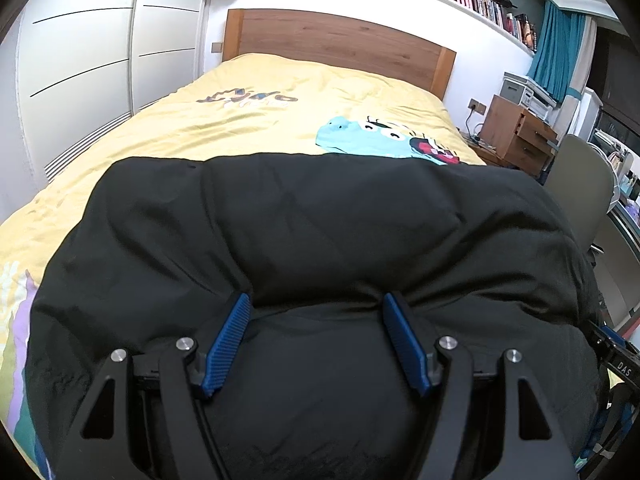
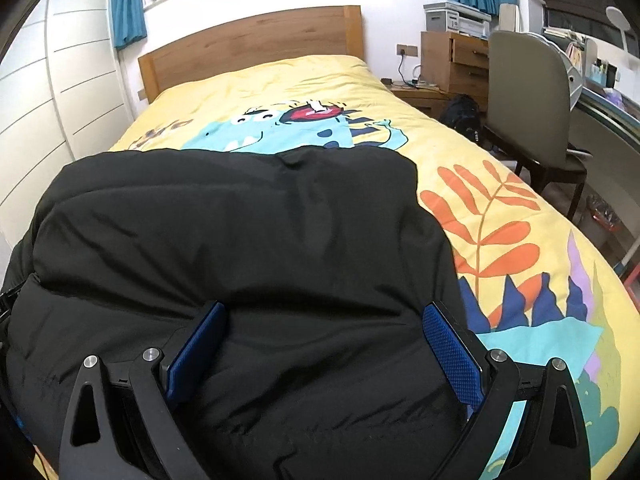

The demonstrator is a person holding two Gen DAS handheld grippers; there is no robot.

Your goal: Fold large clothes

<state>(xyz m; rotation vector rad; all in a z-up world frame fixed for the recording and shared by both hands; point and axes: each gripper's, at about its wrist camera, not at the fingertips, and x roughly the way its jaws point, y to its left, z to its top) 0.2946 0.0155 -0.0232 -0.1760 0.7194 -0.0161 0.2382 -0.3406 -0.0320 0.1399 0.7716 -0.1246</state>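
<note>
A large black padded jacket (image 1: 312,232) lies folded in a thick bundle on the yellow bedspread (image 1: 248,120); it also shows in the right wrist view (image 2: 240,232). My left gripper (image 1: 316,308) is open, its blue pads (image 1: 228,340) spread wide over the near part of the jacket, fingertips pressing into a crease. My right gripper (image 2: 324,316) is open too, its blue pads (image 2: 452,352) wide apart above the jacket's near right edge. Neither holds the cloth. The other gripper's body (image 1: 616,356) shows at the right edge of the left wrist view.
The bedspread (image 2: 520,240) has cartoon prints. A wooden headboard (image 1: 340,44) stands at the far end. White wardrobes (image 1: 80,60) are on the left. A wooden cabinet (image 2: 452,60) with a printer, a chair (image 2: 528,108) and a desk stand on the right.
</note>
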